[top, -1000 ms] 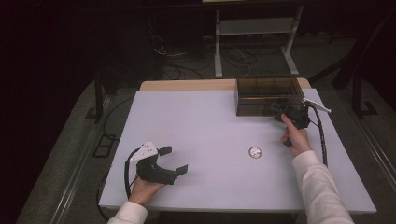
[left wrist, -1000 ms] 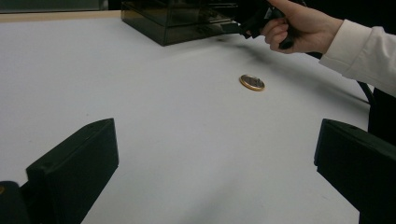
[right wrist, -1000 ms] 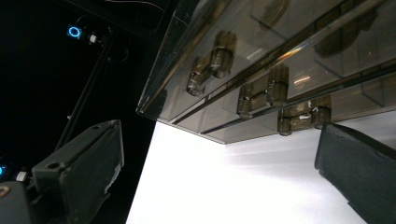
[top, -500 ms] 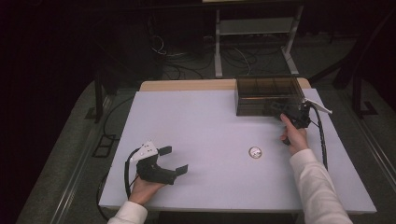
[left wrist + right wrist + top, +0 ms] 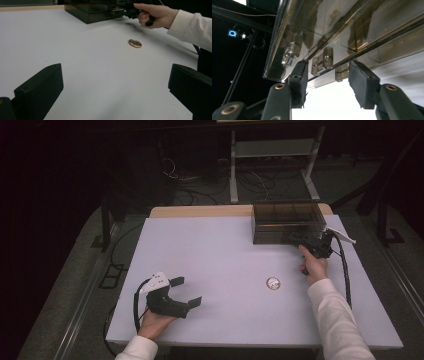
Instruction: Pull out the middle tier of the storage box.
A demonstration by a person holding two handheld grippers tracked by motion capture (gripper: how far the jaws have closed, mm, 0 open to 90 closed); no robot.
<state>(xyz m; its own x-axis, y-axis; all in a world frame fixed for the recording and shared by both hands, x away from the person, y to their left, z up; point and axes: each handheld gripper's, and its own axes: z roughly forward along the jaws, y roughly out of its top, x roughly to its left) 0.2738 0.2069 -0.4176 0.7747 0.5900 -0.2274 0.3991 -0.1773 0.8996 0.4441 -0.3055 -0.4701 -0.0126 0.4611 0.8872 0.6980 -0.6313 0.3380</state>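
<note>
While the person's left hand rests near the desk's [image 5: 225, 255] near-left edge, the left gripper [image 5: 186, 292] lies low there with its fingers [image 5: 40, 87] spread wide and nothing between them. At the far right of the desk stands a smoky, see-through plastic box [image 5: 285, 221]. The right gripper [image 5: 300, 240] is pushed up against the box's near right corner. Its fingers [image 5: 362, 85] have just been closing and now stand on either side of a small clear latch [image 5: 325, 61] on the box's edge; whether they press on it cannot be told. A small round gold-rimmed disc [image 5: 273, 283] lies flat on the desk, nearer than the box and just left of the right hand.
</note>
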